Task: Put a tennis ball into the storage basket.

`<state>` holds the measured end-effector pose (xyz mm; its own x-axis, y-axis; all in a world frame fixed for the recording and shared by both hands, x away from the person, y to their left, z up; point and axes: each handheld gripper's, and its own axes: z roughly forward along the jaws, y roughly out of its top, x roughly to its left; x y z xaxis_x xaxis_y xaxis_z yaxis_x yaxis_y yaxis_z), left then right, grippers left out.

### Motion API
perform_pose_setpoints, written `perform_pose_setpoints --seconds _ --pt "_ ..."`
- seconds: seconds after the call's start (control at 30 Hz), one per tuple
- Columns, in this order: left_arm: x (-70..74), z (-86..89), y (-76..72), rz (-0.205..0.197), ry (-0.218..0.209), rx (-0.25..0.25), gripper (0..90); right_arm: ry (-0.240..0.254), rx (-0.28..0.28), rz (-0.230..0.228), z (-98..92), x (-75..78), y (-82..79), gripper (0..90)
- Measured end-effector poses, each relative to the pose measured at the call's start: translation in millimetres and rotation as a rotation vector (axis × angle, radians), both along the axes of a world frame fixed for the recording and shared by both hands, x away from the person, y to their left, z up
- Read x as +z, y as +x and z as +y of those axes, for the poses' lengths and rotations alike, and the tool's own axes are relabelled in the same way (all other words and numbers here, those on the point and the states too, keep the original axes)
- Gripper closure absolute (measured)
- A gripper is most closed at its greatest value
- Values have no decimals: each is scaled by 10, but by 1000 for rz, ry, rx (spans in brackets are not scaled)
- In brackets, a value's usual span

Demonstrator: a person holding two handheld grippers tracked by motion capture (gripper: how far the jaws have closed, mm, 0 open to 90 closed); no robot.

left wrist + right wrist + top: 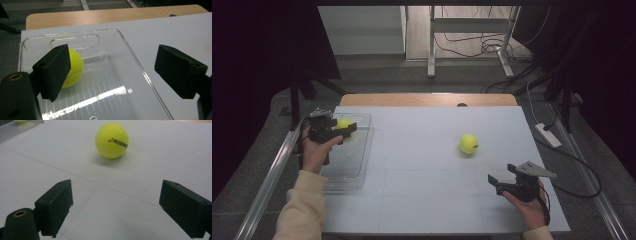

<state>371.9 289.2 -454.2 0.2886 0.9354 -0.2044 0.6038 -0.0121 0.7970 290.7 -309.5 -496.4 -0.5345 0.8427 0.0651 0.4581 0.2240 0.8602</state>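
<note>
White tabletop (422, 150), clear tray (357, 160), both claws (343, 131) (495, 183) released, grey floor

The table (427, 99) has a light wooden top, and a large white sheet (432, 200) covers nearly all of it; only a strip of wood stays bare at the far edge. Thin lines divide the sheet into rectangles. Directly on the sheet lie two things: a clear plastic tray (130, 75), below and between the left gripper's fingers (53, 71), and a yellow tennis ball (112, 140), well ahead of the right gripper's fingers (55, 206).
</note>
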Motion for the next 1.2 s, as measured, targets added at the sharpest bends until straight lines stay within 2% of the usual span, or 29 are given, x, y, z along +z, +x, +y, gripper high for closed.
perform_pose_setpoints --seconds 0.2,0.27,0.4,0.63,0.73,0.87,0.97,1.13,1.2 --pt "52 -75 -137 -54 -13 -59 148 -13 10 -2 25 -6 3 119" --pt "54 -90 -150 -57 -16 -68 148 -14 14 -1 20 -17 6 119" --pt "83 -210 -226 -83 -9 -117 145 -15 15 0 3 -19 -2 119" --pt "169 -348 -334 -123 -33 -178 146 -13 15 -3 -16 -20 10 119" --pt "206 -437 -366 -130 -22 -211 147 -16 17 -4 -7 -19 13 119" --pt "245 -518 -372 -141 -45 -222 152 -22 18 -5 12 -19 1 120" --pt "244 -588 -372 -138 -22 -242 151 -29 24 -8 26 -18 -20 121" --pt "231 -623 -383 -141 -21 -242 154 -32 21 -10 11 -17 -22 121" --pt "229 -665 -397 -143 -19 -259 154 -29 15 -9 1 -11 -19 121"
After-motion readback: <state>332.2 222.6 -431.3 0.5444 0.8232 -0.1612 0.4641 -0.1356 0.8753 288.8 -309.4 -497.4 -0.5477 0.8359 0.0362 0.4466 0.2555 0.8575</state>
